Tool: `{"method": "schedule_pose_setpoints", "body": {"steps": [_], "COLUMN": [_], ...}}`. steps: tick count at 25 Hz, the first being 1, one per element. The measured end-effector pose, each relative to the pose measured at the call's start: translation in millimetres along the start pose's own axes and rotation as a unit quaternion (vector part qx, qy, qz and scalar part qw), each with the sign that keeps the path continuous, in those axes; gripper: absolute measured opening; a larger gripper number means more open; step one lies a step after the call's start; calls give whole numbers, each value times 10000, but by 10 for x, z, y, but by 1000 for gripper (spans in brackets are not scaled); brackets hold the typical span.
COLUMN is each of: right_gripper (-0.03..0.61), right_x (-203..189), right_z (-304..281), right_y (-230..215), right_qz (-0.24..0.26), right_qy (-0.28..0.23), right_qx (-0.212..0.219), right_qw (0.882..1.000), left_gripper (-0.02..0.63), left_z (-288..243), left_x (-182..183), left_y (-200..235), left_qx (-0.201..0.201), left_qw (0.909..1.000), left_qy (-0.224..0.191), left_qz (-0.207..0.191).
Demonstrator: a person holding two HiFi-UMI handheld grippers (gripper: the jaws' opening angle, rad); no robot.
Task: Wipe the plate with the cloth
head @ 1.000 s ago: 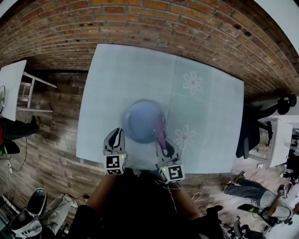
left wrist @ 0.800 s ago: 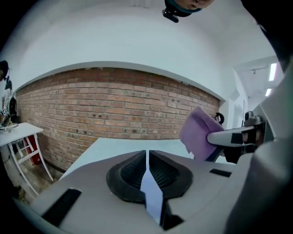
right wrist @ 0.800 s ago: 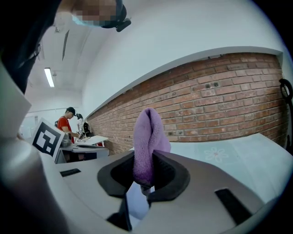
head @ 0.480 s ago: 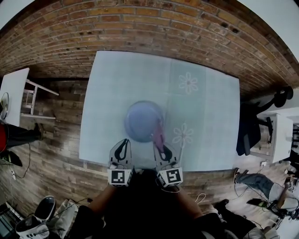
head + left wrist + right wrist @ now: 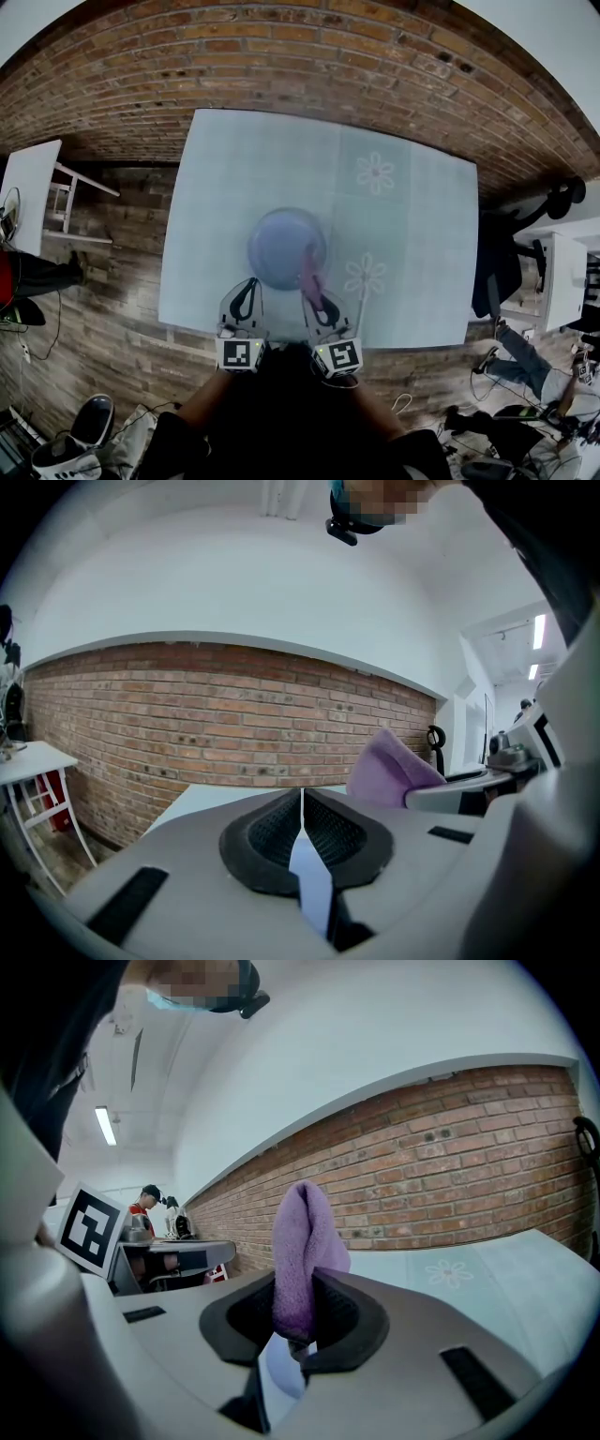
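Right gripper view: right gripper [image 5: 296,1312] clamps purple cloth [image 5: 302,1232]

The plate [image 5: 281,246] is a soft blue-violet, the cloth [image 5: 302,1241] lilac, and the table [image 5: 234,159] pale mint printed with faint white flowers [image 5: 375,172]. The left gripper [image 5: 302,803] and right gripper [image 5: 298,1321] are light grey with black ribbed pads [image 5: 267,832], their cubes [image 5: 241,354] bearing black-and-white square markers. The wall [image 5: 281,47] is red-brown brick with pale mortar lines, the floor [image 5: 103,234] grey-brown planks.
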State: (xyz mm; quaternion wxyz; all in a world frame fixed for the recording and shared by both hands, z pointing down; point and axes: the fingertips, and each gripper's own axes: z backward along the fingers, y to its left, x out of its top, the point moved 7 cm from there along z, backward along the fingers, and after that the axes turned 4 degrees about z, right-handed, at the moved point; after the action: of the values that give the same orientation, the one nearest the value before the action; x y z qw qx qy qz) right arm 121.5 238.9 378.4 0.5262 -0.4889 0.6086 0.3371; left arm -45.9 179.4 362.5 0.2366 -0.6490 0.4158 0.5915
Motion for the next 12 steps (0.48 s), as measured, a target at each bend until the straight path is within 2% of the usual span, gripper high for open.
{"method": "schedule_pose_setpoints", "body": {"steps": [7,12], "right_gripper": [78,78], "right_x": [-7,5], "right_z": [-22,-7], "right_y": [-47,-74], "right_qz": [-26,21], "right_qy": [43,50], "right_qx": [66,44], "right_qw": [10000,10000], "left_gripper": [40,40], "left_z": [-83,-101], "left_x": [36,-47], "left_y": [-21,-19], "left_qx": [-37,-137], "left_qw": [10000,9993], "left_qy": [-64,115], "left_qz": [-53,-339]}}
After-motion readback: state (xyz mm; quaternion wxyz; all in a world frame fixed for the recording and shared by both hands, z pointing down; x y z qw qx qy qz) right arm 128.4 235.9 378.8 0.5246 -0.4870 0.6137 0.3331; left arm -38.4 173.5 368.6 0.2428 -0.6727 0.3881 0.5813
